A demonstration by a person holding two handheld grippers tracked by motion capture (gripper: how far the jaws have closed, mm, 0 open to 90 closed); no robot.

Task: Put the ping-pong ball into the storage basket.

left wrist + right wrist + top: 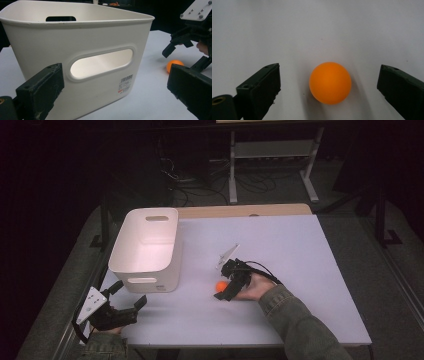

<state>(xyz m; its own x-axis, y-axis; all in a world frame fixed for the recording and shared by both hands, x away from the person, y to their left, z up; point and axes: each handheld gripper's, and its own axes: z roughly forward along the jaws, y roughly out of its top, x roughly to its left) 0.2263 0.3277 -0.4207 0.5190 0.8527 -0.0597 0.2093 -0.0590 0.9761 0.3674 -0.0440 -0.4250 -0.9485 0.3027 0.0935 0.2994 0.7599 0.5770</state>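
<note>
An orange ball (330, 82) lies on the white table, small in the high view (220, 286) and low at the right of the left gripper view (174, 65). My right gripper (225, 281) (328, 85) points down over it, open, its two jaws standing either side of the ball without touching it. A white bin (146, 249) with handle slots stands at the left of the table, close up in the left gripper view (82, 57). My left gripper (129, 296) (117, 92) rests open near the front left edge, aimed at the bin's near wall.
The white tabletop (280, 250) spreads to the right and back with a wooden strip along its far edge. A metal stand and cables (235, 175) sit on the dark floor beyond. My right sleeve (300, 325) crosses the front right of the table.
</note>
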